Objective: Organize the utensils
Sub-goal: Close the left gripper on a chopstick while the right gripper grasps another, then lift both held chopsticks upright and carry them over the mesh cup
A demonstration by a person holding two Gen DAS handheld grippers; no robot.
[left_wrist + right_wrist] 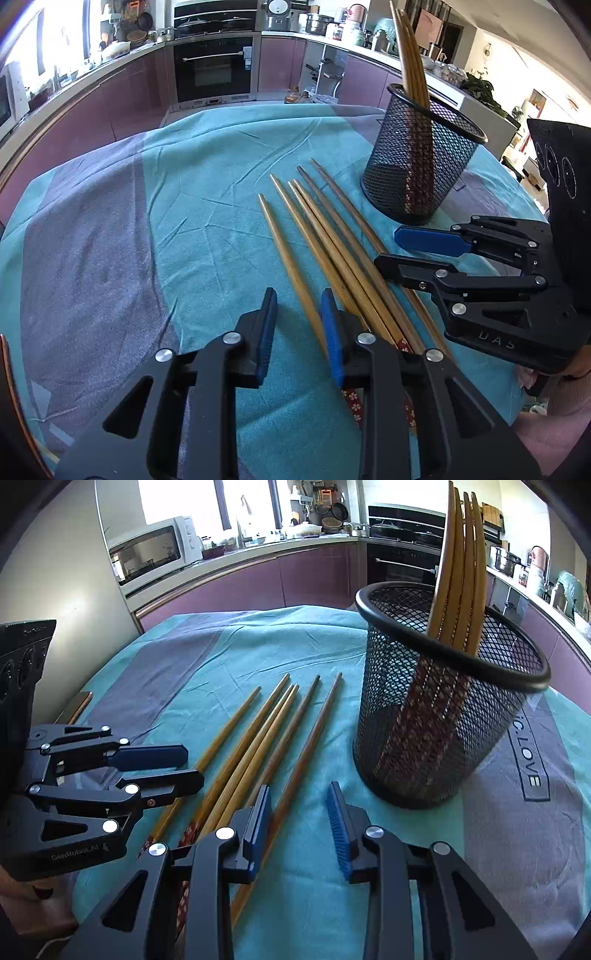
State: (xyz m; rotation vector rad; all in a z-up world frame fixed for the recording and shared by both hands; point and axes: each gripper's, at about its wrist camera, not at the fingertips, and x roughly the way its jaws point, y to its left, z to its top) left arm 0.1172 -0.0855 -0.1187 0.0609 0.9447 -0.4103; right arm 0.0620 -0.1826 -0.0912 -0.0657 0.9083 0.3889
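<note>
Several wooden chopsticks lie side by side on the teal tablecloth; they also show in the right wrist view. A black mesh holder stands upright behind them, also in the right wrist view, with several chopsticks leaning in it. My left gripper is open and empty, low over the leftmost chopstick's near part. My right gripper is open and empty over the rightmost chopsticks, in front of the holder. Each gripper shows in the other's view, the right one and the left one.
The teal and grey tablecloth covers the table, with printed letters on the right. A kitchen counter with oven and microwave runs behind. A flat object lies at the cloth's left edge.
</note>
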